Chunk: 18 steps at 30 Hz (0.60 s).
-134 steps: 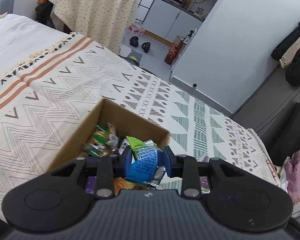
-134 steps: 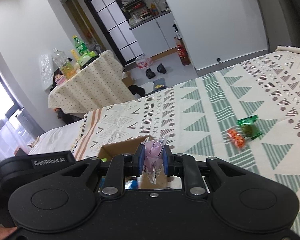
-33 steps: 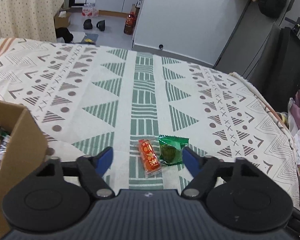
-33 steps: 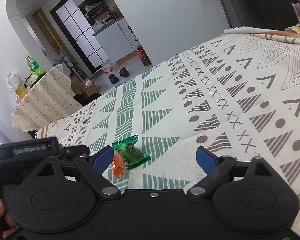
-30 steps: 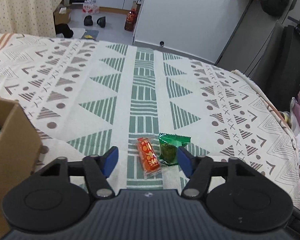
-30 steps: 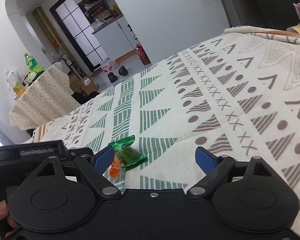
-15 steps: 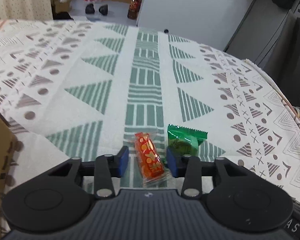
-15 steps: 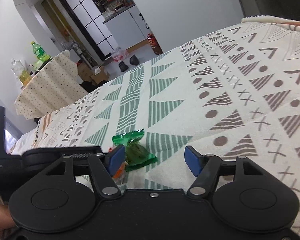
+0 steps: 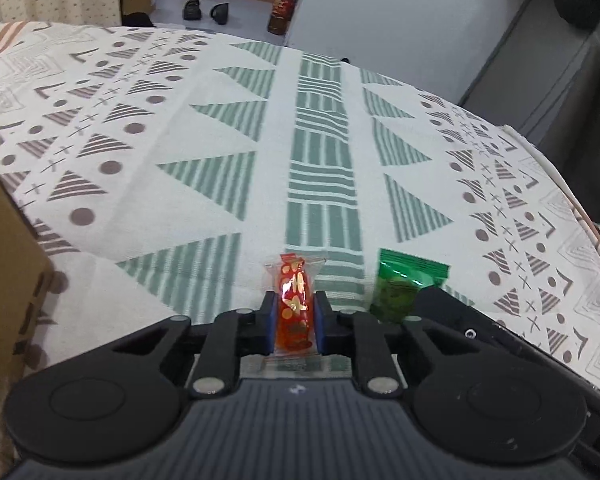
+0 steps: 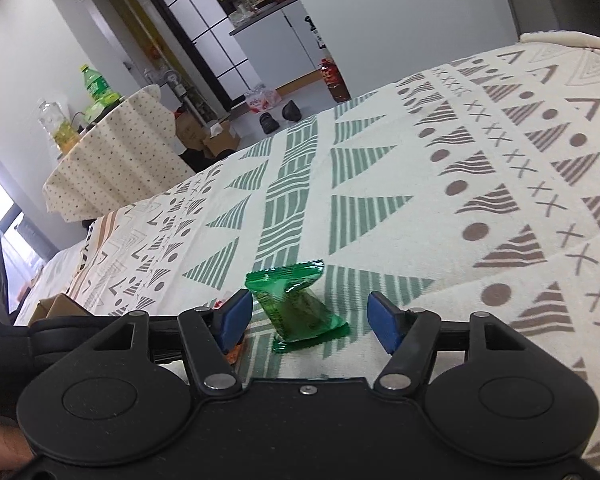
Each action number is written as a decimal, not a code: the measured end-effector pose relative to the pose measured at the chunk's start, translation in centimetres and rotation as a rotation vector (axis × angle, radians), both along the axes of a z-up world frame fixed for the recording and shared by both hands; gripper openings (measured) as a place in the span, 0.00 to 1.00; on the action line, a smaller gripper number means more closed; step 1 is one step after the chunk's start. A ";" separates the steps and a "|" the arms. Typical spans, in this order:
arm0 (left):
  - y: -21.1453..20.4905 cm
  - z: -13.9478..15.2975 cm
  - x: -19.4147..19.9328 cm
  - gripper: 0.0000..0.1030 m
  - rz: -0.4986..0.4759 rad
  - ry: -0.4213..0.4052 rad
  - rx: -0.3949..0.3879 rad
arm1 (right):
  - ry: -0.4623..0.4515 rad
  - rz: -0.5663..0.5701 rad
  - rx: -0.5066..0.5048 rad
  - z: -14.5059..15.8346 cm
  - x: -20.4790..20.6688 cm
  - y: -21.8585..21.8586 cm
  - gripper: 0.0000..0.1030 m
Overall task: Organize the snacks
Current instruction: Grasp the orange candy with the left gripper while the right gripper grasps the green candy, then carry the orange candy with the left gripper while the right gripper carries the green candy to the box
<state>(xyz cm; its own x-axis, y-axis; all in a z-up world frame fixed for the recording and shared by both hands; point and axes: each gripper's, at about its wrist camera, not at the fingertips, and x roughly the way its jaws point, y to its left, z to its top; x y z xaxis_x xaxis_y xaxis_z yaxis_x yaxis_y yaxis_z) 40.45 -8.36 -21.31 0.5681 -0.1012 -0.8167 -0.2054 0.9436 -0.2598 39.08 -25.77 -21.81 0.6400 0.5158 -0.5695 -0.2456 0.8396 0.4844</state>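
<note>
A red-orange snack packet point(image 9: 293, 312) with gold spots stands pinched between the blue pads of my left gripper point(image 9: 293, 326), low on the patterned bedspread point(image 9: 220, 128). Just to its right lies a green snack packet point(image 9: 400, 288). In the right wrist view the green packet point(image 10: 296, 304) lies on the cloth between the spread fingers of my right gripper point(image 10: 310, 320), which is open and touches nothing. A sliver of the red packet point(image 10: 234, 354) shows behind the right gripper's left finger.
The brown wall of a cardboard box point(image 9: 8, 264) rises at the left edge. The bed edge point(image 9: 572, 208) falls off to the right. Beyond the bed stand a cloth-covered table with bottles point(image 10: 116, 152), shoes on the floor point(image 9: 204, 10) and a white wall.
My left gripper has shut on the red packet, which now stands on edge between the pads. My right gripper has come down around the green packet, jaws narrower but still open.
</note>
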 end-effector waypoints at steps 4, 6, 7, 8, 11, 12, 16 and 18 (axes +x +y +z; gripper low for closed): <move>0.8 0.5 -0.5 0.16 0.013 -0.003 -0.001 | -0.010 0.027 -0.025 0.0 0.1 1.0 0.62; 1.2 0.7 -0.9 0.16 0.022 -0.001 -0.002 | -0.015 0.033 -0.050 -0.1 0.2 1.5 0.61; 1.4 0.8 -1.2 0.16 0.025 0.000 -0.005 | -0.016 0.034 -0.063 -0.2 0.3 1.6 0.61; 1.5 0.9 -1.4 0.16 0.025 -0.001 -0.006 | -0.018 0.036 -0.073 -0.2 0.4 1.8 0.60; 1.9 1.5 -2.2 0.16 0.021 -0.016 -0.006 | -0.028 0.046 -0.104 -0.2 0.5 2.5 0.51; 2.0 1.7 -2.4 0.16 0.024 -0.022 -0.008 | -0.031 0.051 -0.133 -0.2 0.5 2.7 0.45; 2.4 2.8 -3.2 0.16 0.034 -0.041 -0.022 | -0.014 0.073 -0.154 0.4 0.0 2.9 0.27; 2.4 3.3 -3.7 0.16 0.029 -0.053 -0.023 | -0.010 0.066 -0.163 0.7 -0.4 2.8 0.26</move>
